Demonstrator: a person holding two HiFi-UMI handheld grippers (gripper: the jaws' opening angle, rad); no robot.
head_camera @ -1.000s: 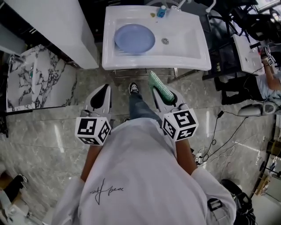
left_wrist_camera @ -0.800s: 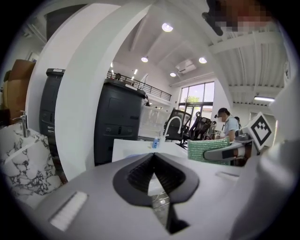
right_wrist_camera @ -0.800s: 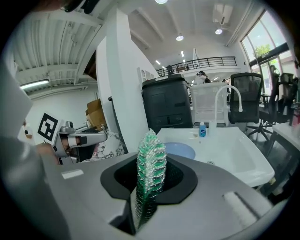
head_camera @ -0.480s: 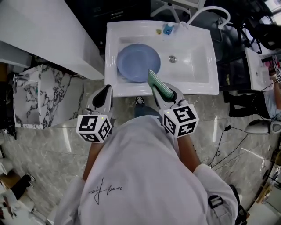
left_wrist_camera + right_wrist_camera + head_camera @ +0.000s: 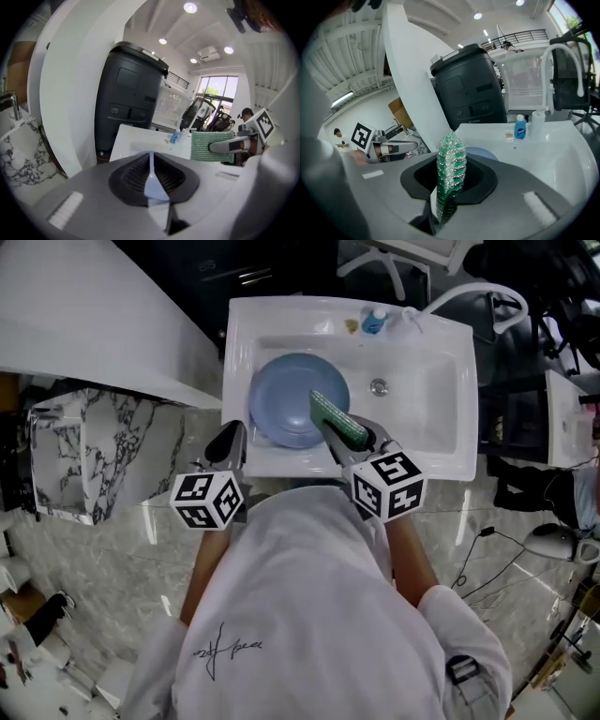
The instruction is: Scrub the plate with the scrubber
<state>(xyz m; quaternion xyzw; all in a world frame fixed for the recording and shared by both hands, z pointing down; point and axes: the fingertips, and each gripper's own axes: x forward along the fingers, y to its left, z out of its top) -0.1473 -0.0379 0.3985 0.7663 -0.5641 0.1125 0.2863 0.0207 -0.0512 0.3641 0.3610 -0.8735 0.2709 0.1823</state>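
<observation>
1. head view: the blue plate (image 5: 281, 390) lies flat in the left part of the white sink (image 5: 450, 460), at upper centre of the frame. the drain (image 5: 379, 386) is to its right.
2. the green scrubber (image 5: 330, 413) is gripped in the right claw (image 5: 349, 442). its long axis runs from the claw at lower right up toward the upper left. its free end points over the right part of the plate. this view does not show whether it touches the plate.
3. in the right gripper view the scrubber shows edge-on at centre frame. it stands nearly upright between the two jaws, which press on its lower part. its narrow top end rises in front of the plate's rim.
4. the left claw (image 5: 228, 439) sits to the left of the right one, its tip at the sink's front edge, lower left of the plate. in the left gripper view its jaws are pressed together with nothing held between them.
5. the left gripper view shows the scrubber broadside, as a green rectangle right of centre, with the right claw's finger across it from the right.
6. a blue bottle (image 5: 374, 320) stands on the sink's back rim, at the top of the head view.
7. each claw carries its marker cube, near the person's white shirt at mid frame.
</observation>
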